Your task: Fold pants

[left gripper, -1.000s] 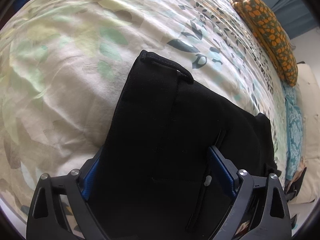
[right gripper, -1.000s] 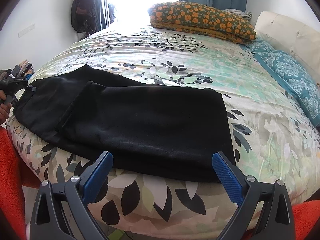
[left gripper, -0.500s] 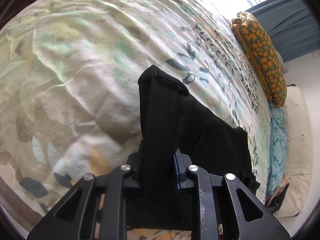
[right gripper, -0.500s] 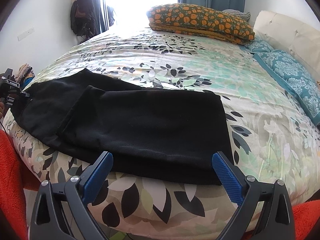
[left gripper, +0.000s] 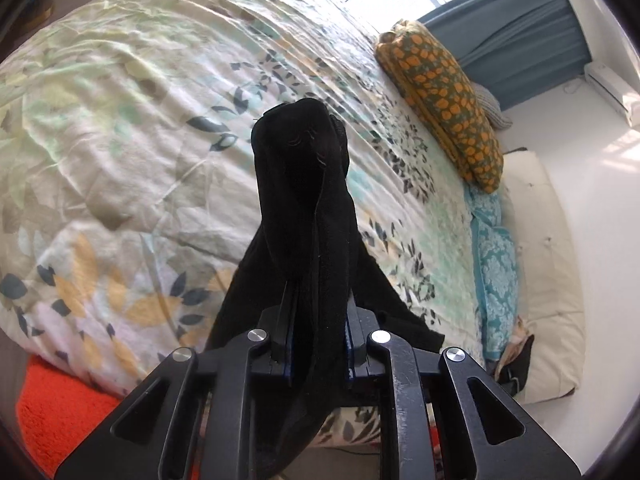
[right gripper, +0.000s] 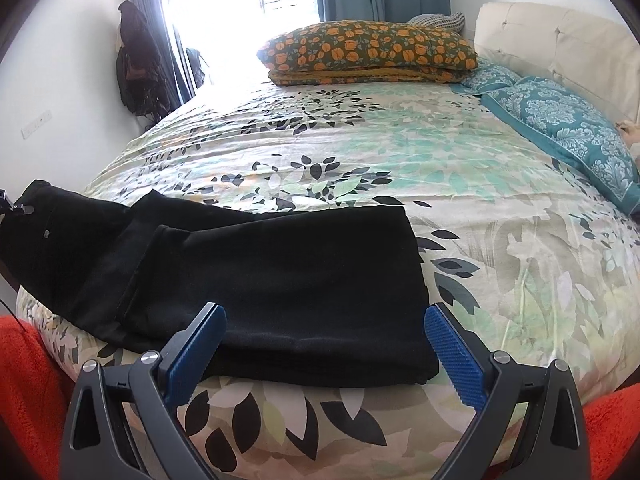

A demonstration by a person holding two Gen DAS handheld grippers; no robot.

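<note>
Black pants (right gripper: 280,280) lie folded along the near edge of a floral bedspread (right gripper: 360,152). My left gripper (left gripper: 318,344) is shut on the pants' waistband end (left gripper: 304,184), which is bunched and lifted off the bed; in the right wrist view that end (right gripper: 36,216) is raised at the far left. My right gripper (right gripper: 324,344) is open and empty, just in front of the folded leg part at the bed's edge.
An orange-patterned folded blanket (right gripper: 372,52) lies at the far side of the bed. Teal pillows (right gripper: 560,128) and a cream headboard (right gripper: 560,40) are at the right. An orange-red rug (right gripper: 24,380) lies below the bed edge. Bags hang on the wall (right gripper: 136,64).
My left gripper closed on the waistband end and lifted it off the bed, bunching the cloth. My right gripper stayed open and moved a little closer to the pants.
</note>
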